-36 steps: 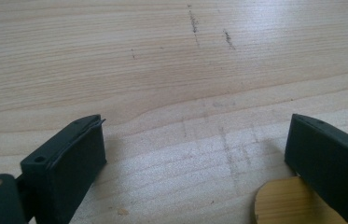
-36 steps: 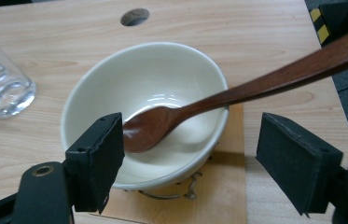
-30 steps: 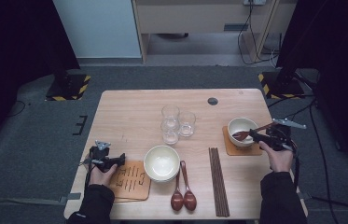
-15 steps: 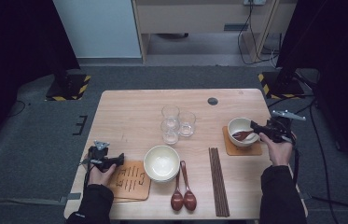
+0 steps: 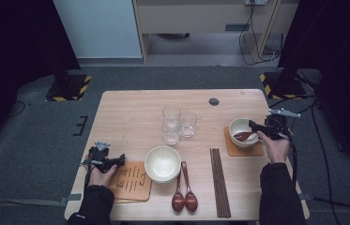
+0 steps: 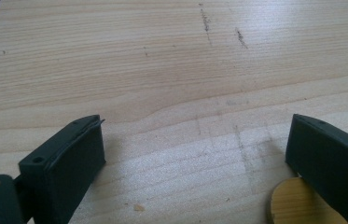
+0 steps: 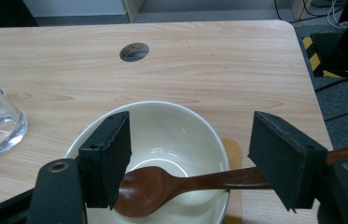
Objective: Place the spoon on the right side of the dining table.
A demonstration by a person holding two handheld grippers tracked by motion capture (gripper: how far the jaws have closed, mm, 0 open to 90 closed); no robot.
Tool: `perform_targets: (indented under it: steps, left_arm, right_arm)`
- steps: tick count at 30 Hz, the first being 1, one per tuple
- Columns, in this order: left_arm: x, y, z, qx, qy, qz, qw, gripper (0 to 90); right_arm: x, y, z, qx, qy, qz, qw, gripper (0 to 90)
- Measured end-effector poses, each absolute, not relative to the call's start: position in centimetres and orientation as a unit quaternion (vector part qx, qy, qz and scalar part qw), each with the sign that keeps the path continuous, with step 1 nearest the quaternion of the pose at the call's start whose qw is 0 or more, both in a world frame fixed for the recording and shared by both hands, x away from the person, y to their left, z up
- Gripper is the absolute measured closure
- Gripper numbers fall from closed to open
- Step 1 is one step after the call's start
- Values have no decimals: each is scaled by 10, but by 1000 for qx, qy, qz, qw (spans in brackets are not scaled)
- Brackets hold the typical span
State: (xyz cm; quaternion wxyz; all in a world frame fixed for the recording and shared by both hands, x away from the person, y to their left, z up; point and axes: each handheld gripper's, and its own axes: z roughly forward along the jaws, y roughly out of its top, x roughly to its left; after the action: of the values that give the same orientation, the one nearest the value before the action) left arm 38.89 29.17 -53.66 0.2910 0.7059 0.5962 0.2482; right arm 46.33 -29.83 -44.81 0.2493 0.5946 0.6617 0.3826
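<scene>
A cream bowl (image 5: 235, 125) stands on a wooden coaster (image 5: 244, 150) at the table's right. A brown wooden spoon (image 5: 244, 136) lies in it. In the right gripper view the spoon (image 7: 162, 184) lies crosswise in the bowl (image 7: 171, 126), and its handle runs out over the rim behind the right jaw. My right gripper (image 7: 190, 149) hovers at the bowl's right rim (image 5: 252, 126), jaws wide apart and not pressing the spoon. My left gripper (image 5: 122, 160) rests low at the front left, open with bare table between its jaws (image 6: 195, 154).
A second cream bowl (image 5: 163, 163) sits at front centre beside an engraved coaster (image 5: 133, 180). Two brown spoons (image 5: 184, 199) and dark chopsticks (image 5: 219, 180) lie near the front edge. Three glasses (image 5: 178, 123) cluster mid-table. A cable hole (image 5: 214, 101) lies at the back.
My right hand has shifted a little toward the far side of the table beside the bowl, and the spoon now lies lower in it. The left hand has stayed put.
</scene>
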Motion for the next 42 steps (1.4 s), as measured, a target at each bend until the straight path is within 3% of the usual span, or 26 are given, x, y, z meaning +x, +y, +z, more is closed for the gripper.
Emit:
perform_targets:
  steps: [22,42]
  left_arm:
    - [389,292,-537,706,596,248,291,32]
    - [389,292,-537,706,596,248,291,32]
  right_arm:
    - [468,-300,-459,602,674,354,240,269]
    - [440,-299,-460,601,681,347,233,255]
